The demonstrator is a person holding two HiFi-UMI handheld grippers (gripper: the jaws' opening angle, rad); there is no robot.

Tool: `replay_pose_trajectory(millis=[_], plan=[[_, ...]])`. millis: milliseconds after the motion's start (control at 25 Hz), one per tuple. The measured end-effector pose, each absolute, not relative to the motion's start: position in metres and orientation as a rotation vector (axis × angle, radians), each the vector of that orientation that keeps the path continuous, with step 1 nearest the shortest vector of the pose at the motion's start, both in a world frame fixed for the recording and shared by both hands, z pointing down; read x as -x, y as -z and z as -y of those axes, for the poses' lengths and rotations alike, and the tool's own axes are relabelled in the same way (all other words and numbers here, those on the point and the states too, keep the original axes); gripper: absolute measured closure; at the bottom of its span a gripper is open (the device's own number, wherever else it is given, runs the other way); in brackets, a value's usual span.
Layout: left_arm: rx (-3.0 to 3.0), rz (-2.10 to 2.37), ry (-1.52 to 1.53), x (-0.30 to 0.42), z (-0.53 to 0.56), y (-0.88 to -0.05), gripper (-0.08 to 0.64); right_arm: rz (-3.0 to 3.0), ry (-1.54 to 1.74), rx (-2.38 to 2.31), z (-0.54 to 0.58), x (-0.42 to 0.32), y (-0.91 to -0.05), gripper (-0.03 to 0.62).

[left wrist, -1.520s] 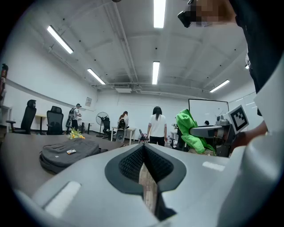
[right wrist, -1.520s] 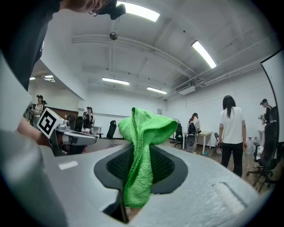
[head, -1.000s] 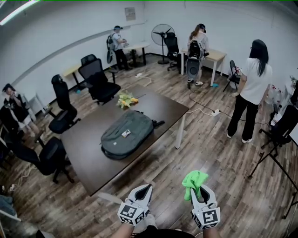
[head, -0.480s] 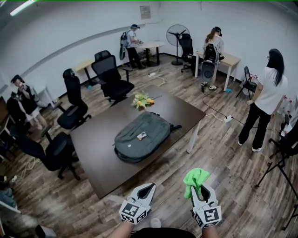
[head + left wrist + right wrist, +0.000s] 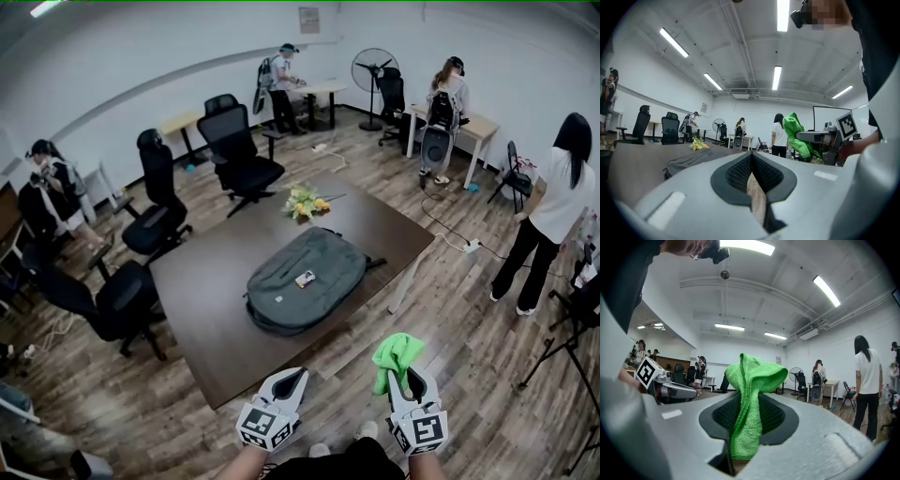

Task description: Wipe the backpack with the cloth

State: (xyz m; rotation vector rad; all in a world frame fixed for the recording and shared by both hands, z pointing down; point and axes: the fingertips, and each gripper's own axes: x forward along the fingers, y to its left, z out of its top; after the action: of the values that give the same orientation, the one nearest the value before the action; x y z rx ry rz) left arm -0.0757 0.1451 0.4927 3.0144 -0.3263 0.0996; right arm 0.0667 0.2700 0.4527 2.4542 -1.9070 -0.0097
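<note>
One grey-green fabric backpack lies flat near the dark brown worktop's centre. Two tools hover off its near edge — left tool closed, empty — right tool gripping one bright green terry cloth.

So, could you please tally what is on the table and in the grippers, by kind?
backpack: 1
flower bunch: 1
small white item on the backpack: 1
cloth, in the right gripper: 1
Total: 4
</note>
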Motion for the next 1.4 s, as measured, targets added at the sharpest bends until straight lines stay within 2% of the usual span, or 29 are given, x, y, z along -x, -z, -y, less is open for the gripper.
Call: replay_pose_trajectory(millis=[360, 960, 1400], plan=[[-2.980, 0.442, -0.112, 0.051, -0.090, -0.501, 0.545, 1.991, -0.017, -2.384, -0.205, -0.105, -0.462, 0.488], [-2.976, 0.656, -0.156, -0.047, 0.000, -0.496, 0.545, 2.154, -0.024, -2.178, -0.099, -0.218, -0.466, 0.488], [-2.921, 0.820, -0.199, -0.055, 0.040, -0.499, 0.545, 2.269, -0.012, -2.040, -0.039, -0.241, -0.457, 0.488]])
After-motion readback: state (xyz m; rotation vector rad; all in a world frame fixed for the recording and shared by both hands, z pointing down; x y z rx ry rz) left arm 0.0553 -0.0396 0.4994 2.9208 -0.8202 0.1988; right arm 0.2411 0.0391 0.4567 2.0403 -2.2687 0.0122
